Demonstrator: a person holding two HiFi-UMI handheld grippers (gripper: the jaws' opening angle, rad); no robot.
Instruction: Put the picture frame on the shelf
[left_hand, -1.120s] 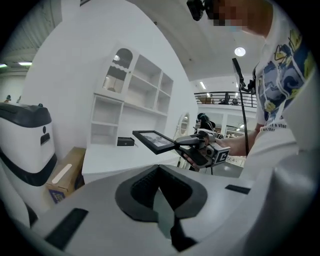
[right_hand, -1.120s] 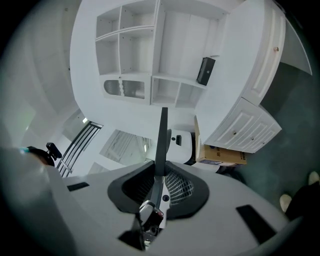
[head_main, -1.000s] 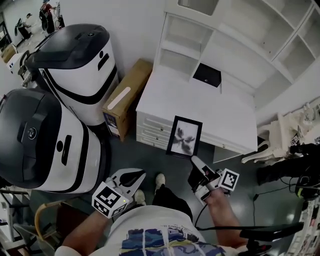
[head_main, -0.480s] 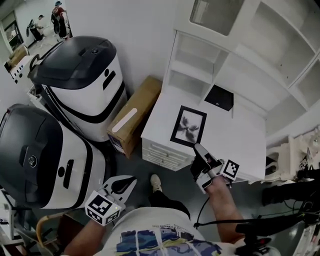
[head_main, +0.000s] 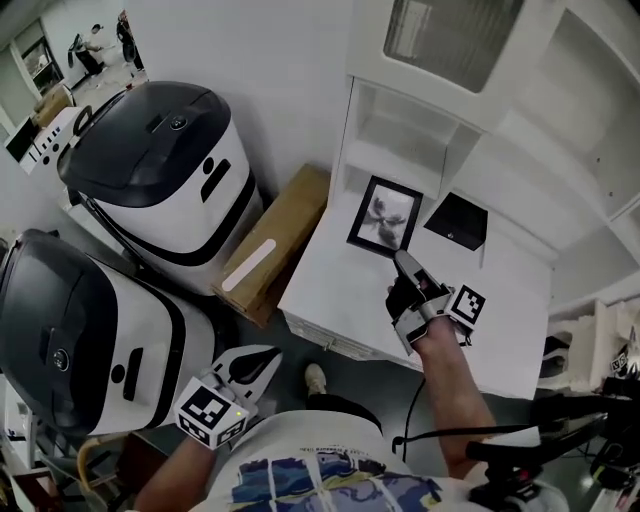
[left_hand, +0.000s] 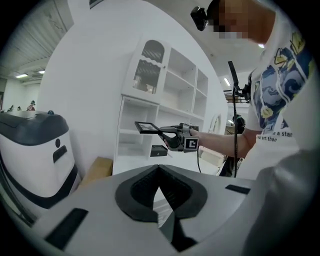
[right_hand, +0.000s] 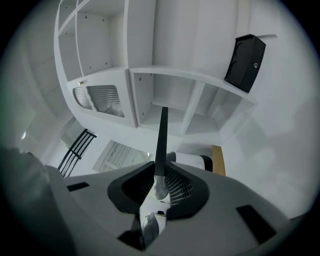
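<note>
The picture frame (head_main: 385, 217), black with a dark flower print, is held up over the white counter (head_main: 350, 290), in front of the shelf unit's lower open compartment (head_main: 400, 140). My right gripper (head_main: 405, 262) is shut on the frame's near edge. In the right gripper view the frame (right_hand: 161, 135) shows edge-on between the jaws of the right gripper (right_hand: 159, 175). The left gripper view shows the frame (left_hand: 146, 127) held level before the shelves. My left gripper (head_main: 262, 362) hangs low at the left, shut and with nothing in it (left_hand: 159, 172).
A small black frame (head_main: 456, 221) lies on the counter to the right of the held one. A cardboard box (head_main: 270, 250) leans beside the drawers. Two big white-and-black machines (head_main: 160, 170) (head_main: 80, 340) stand at the left. Cables (head_main: 520, 450) hang at the right.
My right gripper has carried the frame up and away from the drawer fronts, over the counter to the lower shelf opening. The left gripper has stayed low.
</note>
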